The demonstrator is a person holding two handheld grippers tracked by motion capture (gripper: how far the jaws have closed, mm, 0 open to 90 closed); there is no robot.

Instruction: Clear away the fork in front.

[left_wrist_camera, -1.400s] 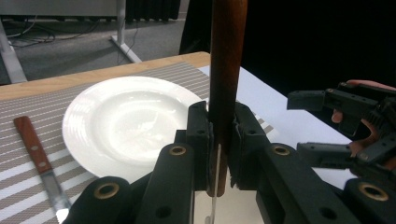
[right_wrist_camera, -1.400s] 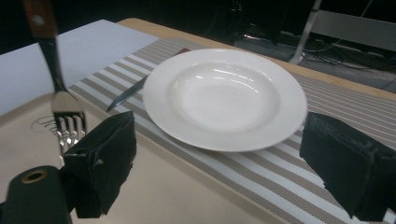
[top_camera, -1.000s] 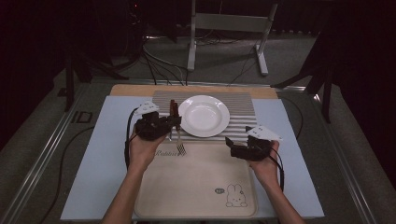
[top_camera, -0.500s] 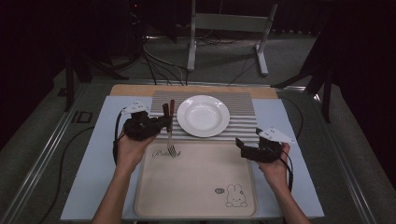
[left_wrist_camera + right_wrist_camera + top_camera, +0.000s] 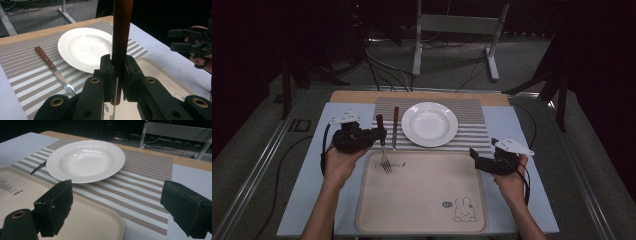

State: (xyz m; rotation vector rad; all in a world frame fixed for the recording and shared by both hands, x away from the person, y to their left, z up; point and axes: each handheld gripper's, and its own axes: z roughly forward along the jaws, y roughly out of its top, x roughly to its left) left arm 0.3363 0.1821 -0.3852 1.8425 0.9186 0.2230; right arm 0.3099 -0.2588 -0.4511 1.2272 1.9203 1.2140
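My left gripper (image 5: 381,134) has its jaws pinched on the wooden handle of the fork (image 5: 383,155), which hangs tines down over the far left corner of the beige tray (image 5: 422,200), tilted a little. Just beside it the knife (image 5: 395,127) lies on the striped placemat (image 5: 472,112), left of the white plate (image 5: 429,124). My right gripper (image 5: 476,157) hovers at the tray's right edge, jaws spread wide and holding nothing, well apart from the fork.
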